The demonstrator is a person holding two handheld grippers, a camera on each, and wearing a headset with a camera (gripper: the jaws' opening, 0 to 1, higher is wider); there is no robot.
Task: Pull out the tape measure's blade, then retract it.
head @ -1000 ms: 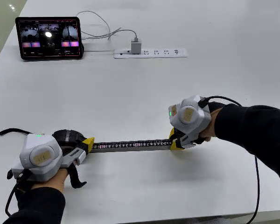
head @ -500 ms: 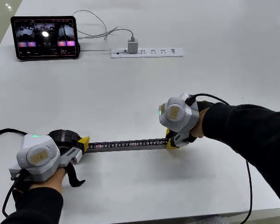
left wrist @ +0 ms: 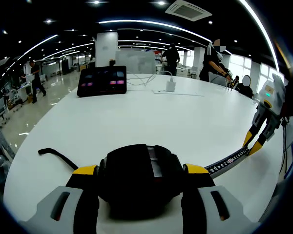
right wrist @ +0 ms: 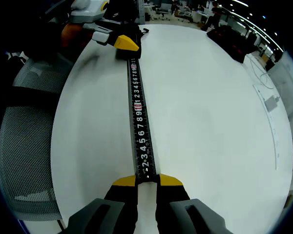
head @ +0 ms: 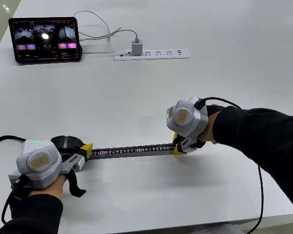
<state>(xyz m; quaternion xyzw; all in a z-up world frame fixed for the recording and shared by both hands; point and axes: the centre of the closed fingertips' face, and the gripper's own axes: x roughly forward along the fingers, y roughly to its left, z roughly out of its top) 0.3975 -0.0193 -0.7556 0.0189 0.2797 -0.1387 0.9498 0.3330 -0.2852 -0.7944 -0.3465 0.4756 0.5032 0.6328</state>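
1. Table (head: 146, 97): white, and it bears everything. The case rests on it at the near edge, on my left.
2. Tablet (head: 45, 39): screen lit, well beyond the case on the far side.
3. Power strip (head: 151, 53): well beyond the case and off to its right, with one charger plugged in.
4. Left gripper (left wrist: 141, 171): jaws closed around the case, a yellow tip on each flank, pinning it to the table.
5. Right gripper (right wrist: 146, 181): well to the right of the case, jaws pressed together on the blade's free end.
6. Case (head: 68, 144): black and round, its mouth facing right.
7. Blade (right wrist: 138, 112): runs straight from the case's mouth to the right gripper, low over the table, numbers up. I judge it partly drawn, but I cannot tell whether the pull or the return is in hand. Either way, I would hold the case steady and move the right gripper only along the blade's line, without twisting. On the return I would walk the end back to the case's mouth rather than release it and let it snap.
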